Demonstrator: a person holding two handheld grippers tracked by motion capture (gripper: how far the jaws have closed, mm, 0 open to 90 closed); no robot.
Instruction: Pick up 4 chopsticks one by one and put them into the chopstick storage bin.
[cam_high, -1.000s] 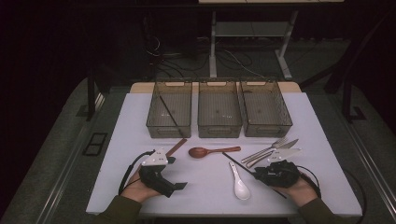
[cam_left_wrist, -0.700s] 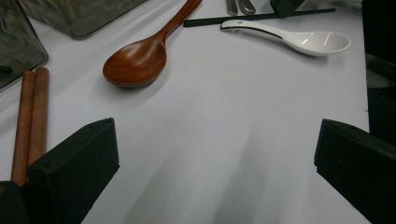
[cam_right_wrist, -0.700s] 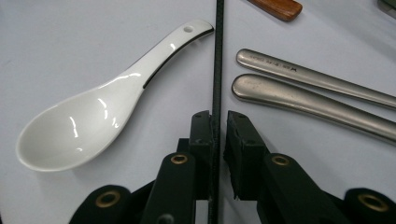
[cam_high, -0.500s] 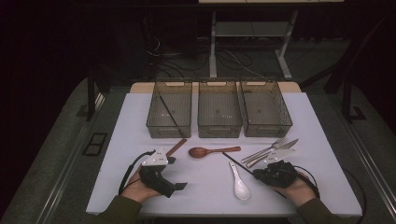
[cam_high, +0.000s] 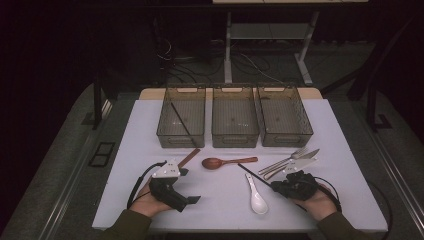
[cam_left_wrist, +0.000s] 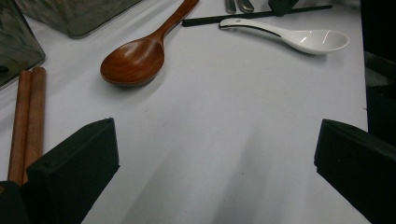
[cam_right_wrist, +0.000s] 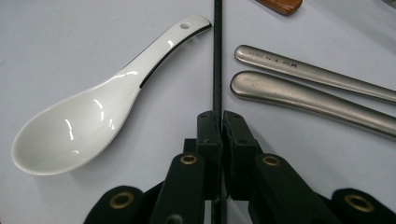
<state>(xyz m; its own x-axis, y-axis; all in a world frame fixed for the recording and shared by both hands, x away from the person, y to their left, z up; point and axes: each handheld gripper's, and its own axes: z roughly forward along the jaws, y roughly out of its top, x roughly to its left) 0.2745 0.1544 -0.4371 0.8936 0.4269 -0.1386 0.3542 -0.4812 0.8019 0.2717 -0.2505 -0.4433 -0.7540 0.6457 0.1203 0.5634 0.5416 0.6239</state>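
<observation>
Black and thin, the chopstick (cam_right_wrist: 217, 56) is sitting pinched between the jaws of the right gripper (cam_right_wrist: 218, 122), which are pressing together on it near one end; in the right gripper view the stick is running straight up out of the frame, so its far tip is cut off, and its near end is disappearing behind the gripper's own body. In the high view the same chopstick (cam_high: 255, 177) is lying low over the white table (cam_high: 345, 150), slanting from the right gripper (cam_high: 277, 187) toward the wooden spoon (cam_high: 220, 162), with the white ceramic spoon (cam_high: 256, 197) lying just beside it. Whether the stick is resting on the table or hanging just above it is hard to tell. Two metal handles (cam_right_wrist: 303, 86) are lying on the other side of the chopstick, their working ends running out of the picture; the high view is showing them as a fork and knife (cam_high: 292, 160). The left gripper (cam_high: 187, 199) is resting near the table's front edge with its jaws spread wide over bare table, gripping nothing. Beside its one jaw a pair of brown wooden chopsticks (cam_left_wrist: 25, 121) is partly hiding behind that jaw. Three clear bins (cam_high: 235, 137) are standing in a row farther back, and the left one is holding another dark stick (cam_high: 180, 120).
</observation>
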